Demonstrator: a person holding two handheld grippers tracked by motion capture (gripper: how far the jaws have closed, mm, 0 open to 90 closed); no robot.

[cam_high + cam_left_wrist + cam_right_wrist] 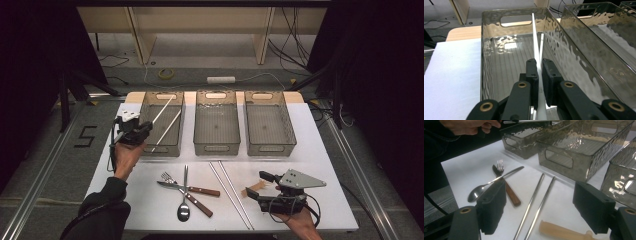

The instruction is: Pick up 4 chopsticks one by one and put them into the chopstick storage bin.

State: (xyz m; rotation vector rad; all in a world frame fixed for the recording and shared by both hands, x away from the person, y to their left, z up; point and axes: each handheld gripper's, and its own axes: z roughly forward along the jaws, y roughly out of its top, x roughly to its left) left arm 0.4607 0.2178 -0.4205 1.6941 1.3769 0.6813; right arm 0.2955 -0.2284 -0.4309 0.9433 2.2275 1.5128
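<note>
My left gripper point(146, 128) hangs over the near end of the left grey bin point(162, 150), shut on a white chopstick point(164, 110) that slants up across the bin. In the left gripper view the pads point(532, 71) pinch that chopstick point(535, 45), and a second white chopstick point(541, 47) lies inside the bin point(491, 50). My right gripper point(259, 185) rests at the table's front right with its jaws wide apart. A tan wooden handle point(559, 231) lies between them on the table, untouched.
Two metal chopsticks point(230, 192) lie side by side in front of the middle bin point(216, 147). A spoon point(183, 210), a fork point(167, 176) and a wooden-handled knife point(200, 190) lie crossed at front centre. The right bin point(270, 148) holds nothing.
</note>
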